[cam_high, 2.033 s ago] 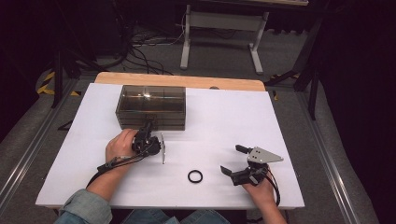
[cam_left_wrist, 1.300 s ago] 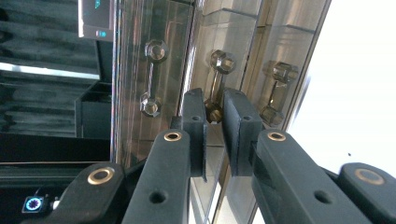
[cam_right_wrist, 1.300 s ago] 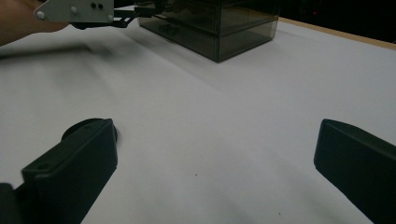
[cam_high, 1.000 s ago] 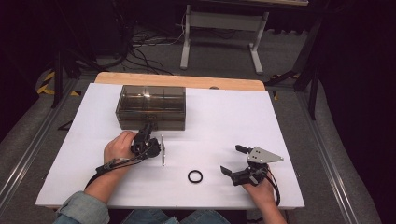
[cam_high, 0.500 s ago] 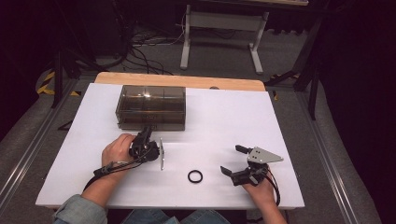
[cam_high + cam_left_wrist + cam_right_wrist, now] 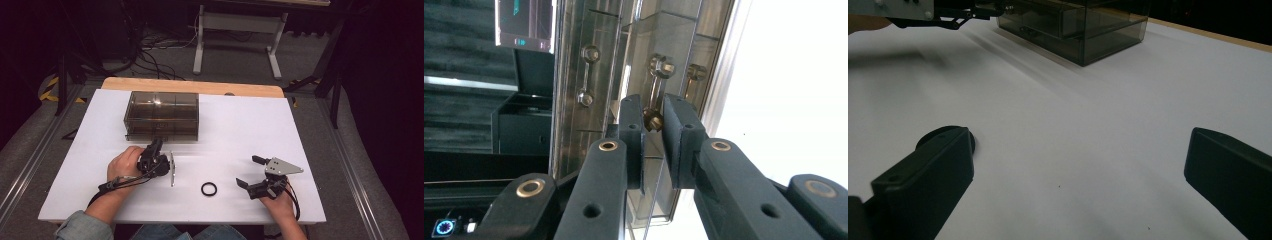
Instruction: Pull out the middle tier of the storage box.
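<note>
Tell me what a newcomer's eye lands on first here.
First the smoky clear drawer box at the far left of the white table, with the left tool shut on one drawer's handle. Next, the black ring lying near the front edge, just left of the open right tool.

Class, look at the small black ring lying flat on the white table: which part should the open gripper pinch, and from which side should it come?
Pinch one side of the small black ring's band, one jaw inside the hole and one outside, coming down from above. It lies flat on the white table, so probably no edge offers a level grip. The right gripper, jaws wide open, rests just beside it.
</note>
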`<action>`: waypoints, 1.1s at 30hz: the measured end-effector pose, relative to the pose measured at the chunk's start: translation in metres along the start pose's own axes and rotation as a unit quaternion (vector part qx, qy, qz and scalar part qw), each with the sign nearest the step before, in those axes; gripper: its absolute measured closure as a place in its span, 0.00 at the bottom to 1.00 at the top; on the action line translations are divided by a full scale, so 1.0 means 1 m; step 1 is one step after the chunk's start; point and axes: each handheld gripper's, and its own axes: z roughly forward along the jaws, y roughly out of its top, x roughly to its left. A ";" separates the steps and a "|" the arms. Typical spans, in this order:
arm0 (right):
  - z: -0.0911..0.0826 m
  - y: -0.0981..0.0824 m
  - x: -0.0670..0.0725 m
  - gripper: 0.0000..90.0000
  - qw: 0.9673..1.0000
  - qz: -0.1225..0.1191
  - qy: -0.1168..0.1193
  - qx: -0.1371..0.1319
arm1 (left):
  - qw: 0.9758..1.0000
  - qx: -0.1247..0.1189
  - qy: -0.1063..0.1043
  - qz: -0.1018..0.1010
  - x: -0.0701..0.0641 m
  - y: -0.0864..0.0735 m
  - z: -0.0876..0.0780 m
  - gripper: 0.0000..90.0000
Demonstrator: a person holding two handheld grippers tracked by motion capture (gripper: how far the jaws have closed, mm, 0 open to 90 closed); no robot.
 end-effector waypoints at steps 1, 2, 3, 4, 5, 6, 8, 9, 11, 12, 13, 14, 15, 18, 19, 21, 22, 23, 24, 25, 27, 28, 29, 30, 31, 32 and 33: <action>0.000 0.000 0.000 0.00 1.000 0.000 0.000 0.000 | 1.000 0.000 -0.002 -0.001 -0.001 0.000 0.000 0.88; 0.000 0.000 0.000 0.00 1.000 0.000 0.000 0.000 | 1.000 -0.001 -0.003 -0.001 -0.001 0.000 0.000 0.88; 0.000 0.000 0.000 0.00 1.000 0.000 0.000 0.000 | 1.000 0.000 -0.006 -0.001 -0.002 0.000 0.000 0.88; 0.000 0.000 0.000 0.00 1.000 0.000 0.000 0.000 | 1.000 -0.001 -0.005 0.002 -0.002 0.000 0.000 0.88; 0.000 0.000 0.000 0.00 1.000 0.000 0.000 0.000 | 1.000 0.000 -0.005 0.006 -0.003 0.000 0.000 0.88; 0.000 0.000 0.000 0.00 1.000 0.000 0.000 0.000 | 1.000 0.000 -0.007 0.007 -0.003 0.000 0.000 0.87; 0.000 0.000 0.000 0.00 1.000 0.000 0.000 0.000 | 1.000 -0.003 -0.009 0.005 -0.003 -0.001 0.000 0.87; 0.000 0.000 0.000 0.00 1.000 0.000 0.000 0.000 | 1.000 -0.006 -0.011 0.000 -0.002 -0.001 0.000 0.86; 0.000 0.000 0.000 0.00 1.000 0.000 0.000 0.000 | 1.000 -0.015 -0.014 -0.004 0.000 -0.002 -0.002 0.81; 0.000 0.000 0.000 0.00 1.000 0.000 0.000 0.000 | 1.000 -0.017 -0.016 -0.007 0.000 -0.003 -0.003 0.80; 0.000 0.000 0.000 0.00 1.000 0.000 0.000 0.000 | 1.000 -0.021 -0.017 -0.007 0.001 -0.004 -0.003 0.79; 0.000 0.000 0.000 0.00 1.000 -0.001 0.000 0.000 | 1.000 -0.024 -0.017 -0.008 0.001 -0.004 -0.004 0.78; 0.000 0.000 0.000 0.00 1.000 0.000 0.000 0.001 | 0.999 -0.026 -0.017 -0.006 0.002 -0.005 -0.005 0.77; 0.000 0.000 0.000 0.00 1.000 0.000 0.000 0.001 | 0.999 -0.035 -0.022 -0.015 0.003 -0.008 -0.006 0.75; 0.000 0.000 0.000 0.00 1.000 -0.001 0.000 0.000 | 0.999 -0.038 -0.024 -0.018 0.004 -0.009 -0.007 0.75; 0.000 0.000 0.000 0.00 1.000 0.000 0.000 0.001 | 0.998 -0.044 -0.031 -0.027 0.006 -0.011 -0.009 0.74; 0.000 0.000 0.000 0.00 1.000 0.000 0.000 0.001 | 0.998 -0.047 -0.033 -0.029 0.007 -0.011 -0.009 0.74; 0.000 0.000 0.000 0.00 1.000 0.000 0.001 0.001 | 0.998 -0.051 -0.035 -0.030 0.007 -0.011 -0.009 0.74; 0.000 0.000 0.000 0.00 1.000 0.000 0.001 0.001 | 0.997 -0.052 -0.036 -0.033 0.008 -0.011 -0.010 0.74; 0.000 0.000 0.000 0.00 1.000 0.000 0.001 0.001 | 0.997 -0.055 -0.037 -0.035 0.008 -0.011 -0.011 0.74; 0.000 0.000 0.000 0.00 1.000 0.000 0.001 0.002 | 0.997 -0.058 -0.040 -0.036 0.009 -0.011 -0.011 0.71; 0.000 0.000 0.000 0.00 1.000 0.000 0.001 0.002 | 0.997 -0.060 -0.043 -0.038 0.010 -0.011 -0.011 0.69; 0.000 0.000 0.000 0.00 1.000 -0.001 0.001 0.002 | 0.996 -0.060 -0.046 -0.039 0.011 -0.011 -0.012 0.68; 0.000 0.000 0.000 0.00 1.000 -0.002 0.001 0.002 | 0.996 -0.061 -0.048 -0.042 0.011 -0.012 -0.012 0.68; 0.000 0.000 0.000 0.00 1.000 -0.003 0.001 0.002 | 0.995 -0.064 -0.052 -0.049 0.013 -0.012 -0.012 0.67; 0.000 0.000 0.000 0.00 1.000 -0.005 0.000 0.002 | 0.994 -0.068 -0.058 -0.060 0.014 -0.014 -0.013 0.66; 0.000 0.000 0.001 0.00 1.000 -0.005 0.001 0.003 | 0.994 -0.070 -0.062 -0.065 0.016 -0.014 -0.013 0.66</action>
